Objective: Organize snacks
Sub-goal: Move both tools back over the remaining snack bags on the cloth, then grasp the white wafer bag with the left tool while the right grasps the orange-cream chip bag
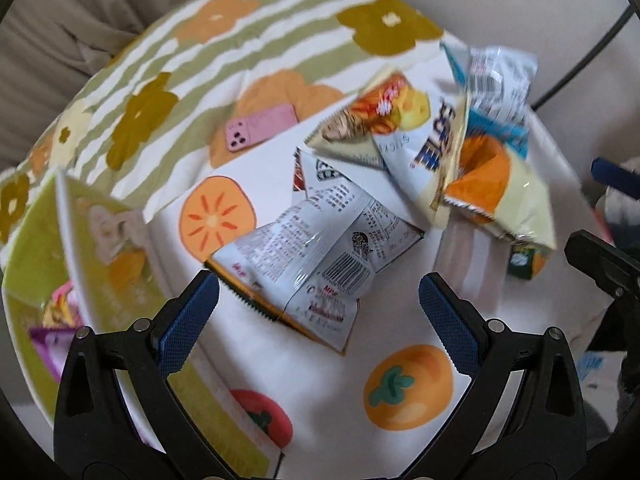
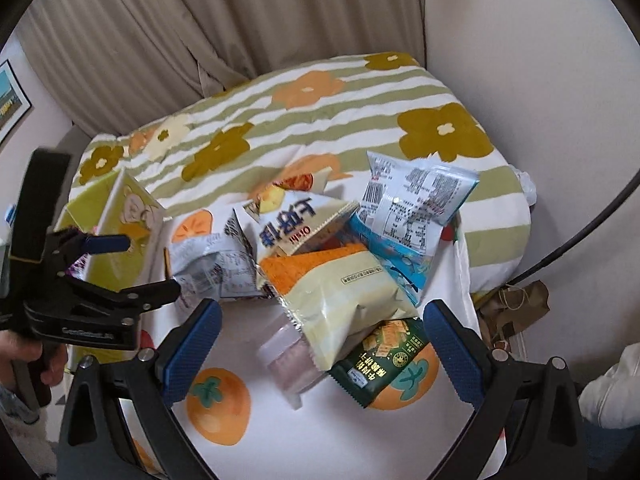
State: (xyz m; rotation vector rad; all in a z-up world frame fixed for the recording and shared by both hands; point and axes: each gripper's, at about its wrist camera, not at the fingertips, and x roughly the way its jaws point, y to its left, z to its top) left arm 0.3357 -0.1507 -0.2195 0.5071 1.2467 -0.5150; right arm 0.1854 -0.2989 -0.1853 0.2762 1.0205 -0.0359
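A crumpled silver-white snack bag (image 1: 320, 248) lies on the persimmon-print cloth, just ahead of my open left gripper (image 1: 316, 312) and between the lines of its fingers. Past it sits a heap: a cream bag with food pictures (image 1: 384, 116), a white bag with blue letters (image 1: 436, 148), an orange-and-cream bag (image 1: 488, 188) and a blue-white bag (image 1: 500, 80). My right gripper (image 2: 322, 340) is open over the orange-and-cream bag (image 2: 340, 292), a dark green packet (image 2: 380, 364) and a clear plastic box (image 2: 284, 356). The left gripper (image 2: 154, 266) shows at the left, beside the silver bag (image 2: 212, 268).
An open green box (image 1: 72, 240), also seen as the green box (image 2: 136, 208), stands at the left with small packets inside. A pink phone (image 1: 260, 128) lies on the flowered, striped bedding. Curtains and a wall stand behind. A brown paper bag (image 2: 516, 300) sits low at the right.
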